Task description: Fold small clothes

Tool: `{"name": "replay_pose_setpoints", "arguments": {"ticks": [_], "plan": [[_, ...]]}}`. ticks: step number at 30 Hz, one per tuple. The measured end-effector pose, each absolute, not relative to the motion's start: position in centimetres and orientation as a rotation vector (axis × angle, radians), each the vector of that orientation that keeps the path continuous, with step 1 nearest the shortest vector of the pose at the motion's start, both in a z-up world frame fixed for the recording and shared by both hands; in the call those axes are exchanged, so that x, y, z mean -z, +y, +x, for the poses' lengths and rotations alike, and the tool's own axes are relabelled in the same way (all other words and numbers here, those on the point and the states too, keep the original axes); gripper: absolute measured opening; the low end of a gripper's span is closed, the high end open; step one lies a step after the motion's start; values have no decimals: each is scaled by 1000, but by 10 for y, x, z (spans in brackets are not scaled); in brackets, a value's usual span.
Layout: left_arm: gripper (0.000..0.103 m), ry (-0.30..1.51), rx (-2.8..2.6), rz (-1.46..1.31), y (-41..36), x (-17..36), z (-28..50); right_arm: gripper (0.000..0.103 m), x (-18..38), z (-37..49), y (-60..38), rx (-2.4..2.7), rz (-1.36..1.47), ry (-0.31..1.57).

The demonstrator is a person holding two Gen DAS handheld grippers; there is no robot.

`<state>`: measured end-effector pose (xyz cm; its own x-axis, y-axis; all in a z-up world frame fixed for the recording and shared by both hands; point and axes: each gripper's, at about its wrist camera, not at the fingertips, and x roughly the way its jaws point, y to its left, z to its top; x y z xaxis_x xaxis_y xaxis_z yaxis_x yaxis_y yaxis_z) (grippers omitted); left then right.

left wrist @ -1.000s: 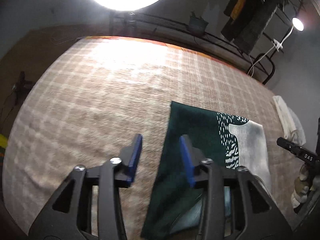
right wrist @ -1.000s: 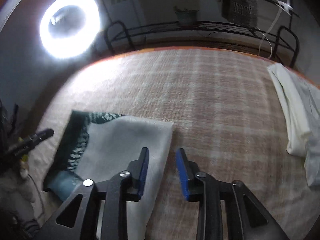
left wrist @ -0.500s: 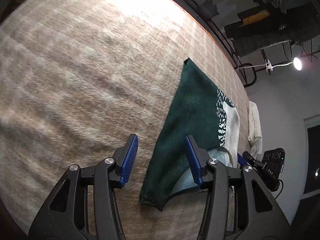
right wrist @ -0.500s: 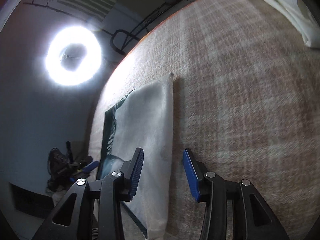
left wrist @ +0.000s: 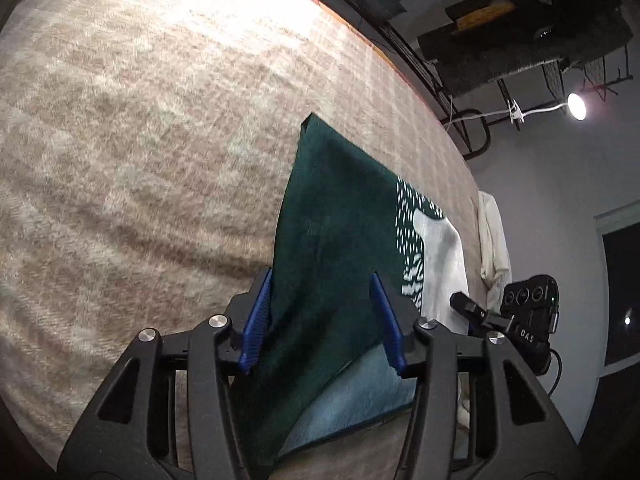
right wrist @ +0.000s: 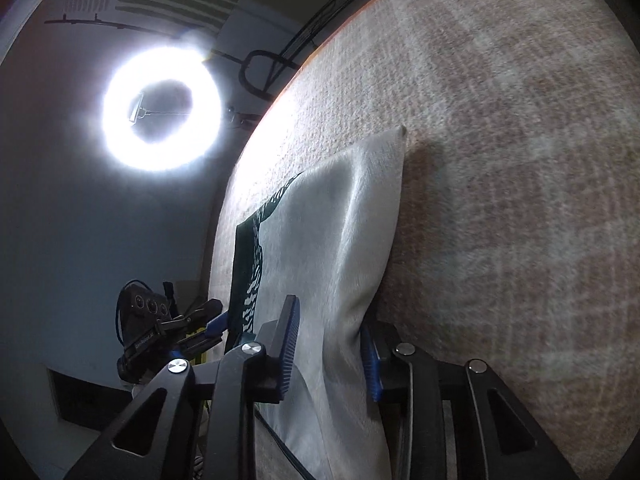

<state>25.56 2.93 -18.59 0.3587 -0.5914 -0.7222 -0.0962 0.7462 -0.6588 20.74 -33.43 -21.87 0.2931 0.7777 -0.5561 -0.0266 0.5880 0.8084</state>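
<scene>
Two grippers are seen at the near end of a small garment that lies flat on a plaid-woven beige cover. The left gripper is set with its jaws apart, the dark green edge of the garment lying between the blue pads; whether the cloth is touched by them cannot be told. The right gripper is likewise held with jaws apart, the pale grey edge of the same garment passing between them. A wide stretch of bare cover is left open to the left of the green edge and to the right of the grey edge. The far corners of the garment are seen well short of the cover's far border. A cream cloth is bunched at the right edge of the cover. A ring light is lit beyond the cover. No containers are seen.
</scene>
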Motion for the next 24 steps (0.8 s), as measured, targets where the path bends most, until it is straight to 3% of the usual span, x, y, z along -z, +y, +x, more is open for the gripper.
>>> {"name": "replay_pose_setpoints", "arguments": {"ticks": [2,3,7,24], "plan": [[11,1206,342,-704,27,191,258,22,220,210,-332,-611,799,1168],[7,1215,317,-701,25,194,258,16,220,211,-332,-602,798,1173],[2,1177,304,-617,9,181,255,4,216,216,-325,-571,745,1184],[1,1029,353,-525,-16,120,230,2,132,203,-310,-551,500,1037]]}}
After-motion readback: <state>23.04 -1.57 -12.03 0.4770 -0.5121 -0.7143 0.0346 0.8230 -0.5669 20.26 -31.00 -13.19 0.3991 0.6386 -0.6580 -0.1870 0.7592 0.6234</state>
